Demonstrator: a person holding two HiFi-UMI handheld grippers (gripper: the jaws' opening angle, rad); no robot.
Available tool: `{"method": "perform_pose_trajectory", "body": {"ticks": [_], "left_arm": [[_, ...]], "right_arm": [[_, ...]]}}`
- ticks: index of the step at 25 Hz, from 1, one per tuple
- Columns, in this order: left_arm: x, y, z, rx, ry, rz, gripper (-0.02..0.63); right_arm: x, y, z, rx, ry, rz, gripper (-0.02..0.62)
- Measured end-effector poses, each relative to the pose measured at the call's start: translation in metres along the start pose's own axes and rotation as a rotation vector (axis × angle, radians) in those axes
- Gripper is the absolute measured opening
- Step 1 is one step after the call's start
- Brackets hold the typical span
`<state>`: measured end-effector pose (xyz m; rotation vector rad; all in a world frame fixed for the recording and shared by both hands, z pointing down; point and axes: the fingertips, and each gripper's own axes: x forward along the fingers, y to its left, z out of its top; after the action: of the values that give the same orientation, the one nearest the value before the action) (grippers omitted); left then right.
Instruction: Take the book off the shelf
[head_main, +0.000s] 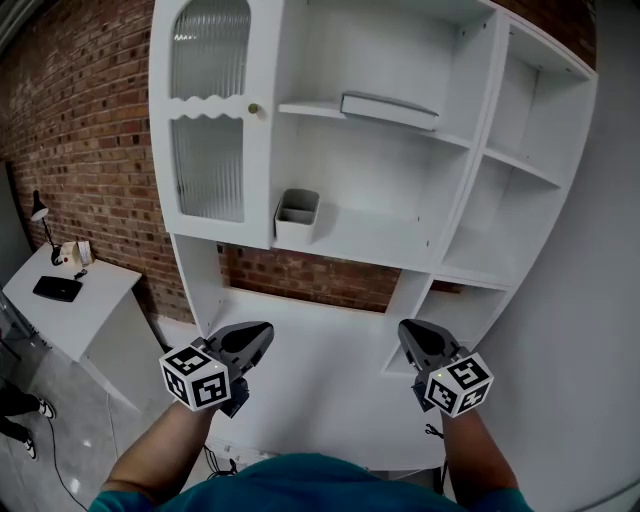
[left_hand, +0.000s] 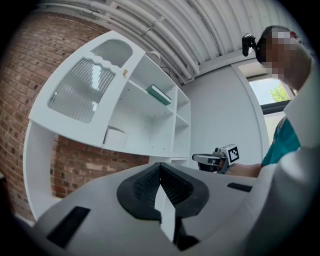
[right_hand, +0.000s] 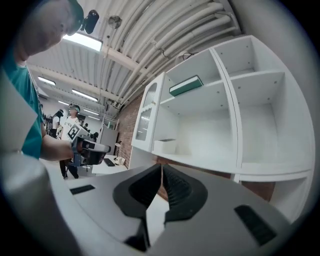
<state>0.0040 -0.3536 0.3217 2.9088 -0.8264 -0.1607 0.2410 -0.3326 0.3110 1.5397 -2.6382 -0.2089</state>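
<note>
A teal shirt (head_main: 300, 487) fills the near edge of the head view and hides the floor below it. Two bare forearms reach out from it, cut off at the elbow. The left tongs (head_main: 260, 334) and the right tongs (head_main: 408, 334) are held low in front of a white cabinet (head_main: 330, 350), well apart from each other and pointing at its bare lower panel.

In the left gripper view the left tongs (left_hand: 160, 165) are closed, pads meeting at the tip with nothing between them. The right tongs (right_hand: 161, 166) are likewise closed and empty in their own view.

The book (head_main: 390, 108) lies flat on an upper shelf (head_main: 305, 108) of the cabinet, far above both tongs and touched by neither. It looks grey from the head view and green from the gripper views; no print on it can be read. One shelf lower stands a small white box (head_main: 297, 214), its contents hidden.

To the left is a ribbed glass door (head_main: 208, 150) with a small knob (head_main: 254, 108); what is behind the glass cannot be made out. The cabinet's top is cut off. A brick wall (head_main: 80, 120) runs behind it. At the far left, a white bench (head_main: 105, 300) carries a lamp (head_main: 40, 212) and a flat dark thing (head_main: 57, 289) too small to identify.
</note>
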Motion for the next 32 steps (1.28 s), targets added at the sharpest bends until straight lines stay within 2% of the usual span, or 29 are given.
{"method": "perform_pose_trajectory", "body": {"ticks": [7,9,17,24,32], "left_arm": [[0.010,0.001,0.087,0.128,-0.048,-0.054,0.017],[0.012,0.003,0.106,0.137,-0.057,-0.063,0.016],[0.026,-0.002,0.169,0.172,-0.074,-0.121,0.016],[0.038,-0.008,0.211,0.240,-0.079,-0.144,0.017],[0.056,0.002,0.244,0.260,-0.059,-0.139,0.017]], "right_arm": [[0.026,-0.006,0.109,-0.205,-0.090,-0.044,0.031],[0.033,-0.007,0.132,-0.256,-0.096,-0.063,0.092],[0.060,-0.007,0.212,-0.501,-0.103,-0.119,0.138],[0.090,-0.014,0.275,-0.741,-0.066,-0.174,0.210],[0.128,-0.037,0.310,-1.037,0.059,-0.266,0.267]]}}
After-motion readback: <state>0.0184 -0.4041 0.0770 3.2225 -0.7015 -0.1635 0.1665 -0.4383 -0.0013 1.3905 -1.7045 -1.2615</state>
